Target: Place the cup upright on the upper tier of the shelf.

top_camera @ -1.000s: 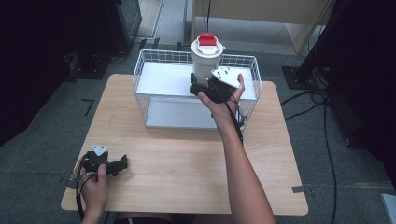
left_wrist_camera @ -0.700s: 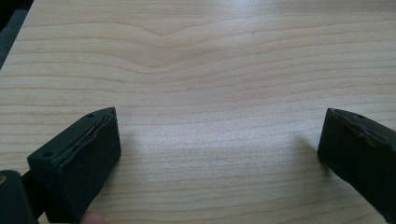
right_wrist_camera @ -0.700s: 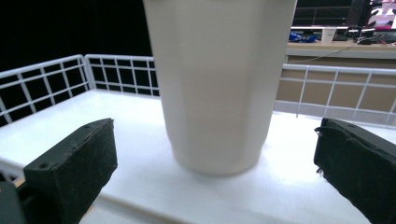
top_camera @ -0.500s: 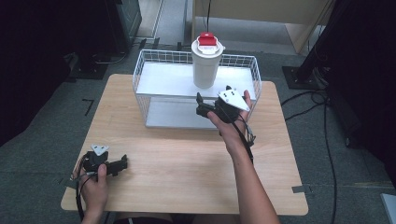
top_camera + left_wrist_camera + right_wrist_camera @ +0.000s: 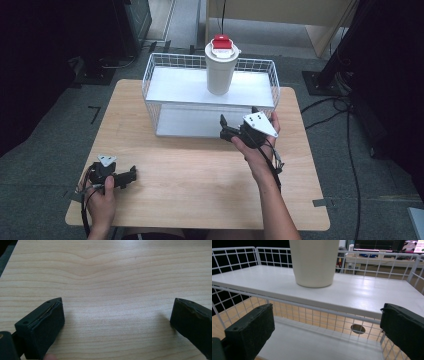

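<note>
A white cup [image 5: 220, 70] with a red lid [image 5: 222, 44] stands upright on the upper shelf [image 5: 175, 85] of a white wire rack. My right gripper [image 5: 237, 122] is open in front of the rack, apart from the cup, with nothing between its jaws. In the right gripper view the cup [image 5: 314, 262] stands above and beyond the open right gripper [image 5: 327, 330], which faces the edge of the upper shelf [image 5: 367, 292]. Low over the table's front left, my left gripper [image 5: 127, 175] is open. The left gripper [image 5: 117, 320] has bare wood between its jaws.
The wire rack [image 5: 150, 107] fills the back of the wooden table [image 5: 200, 190]; its lower shelf [image 5: 312, 340] is bare. Cables [image 5: 350, 150] run along the floor at the right. Dark equipment stands around the table.
The right gripper has drawn back from the cup toward the person and come down in front of the rack. The cup stays on the upper shelf. The left gripper has not moved.
</note>
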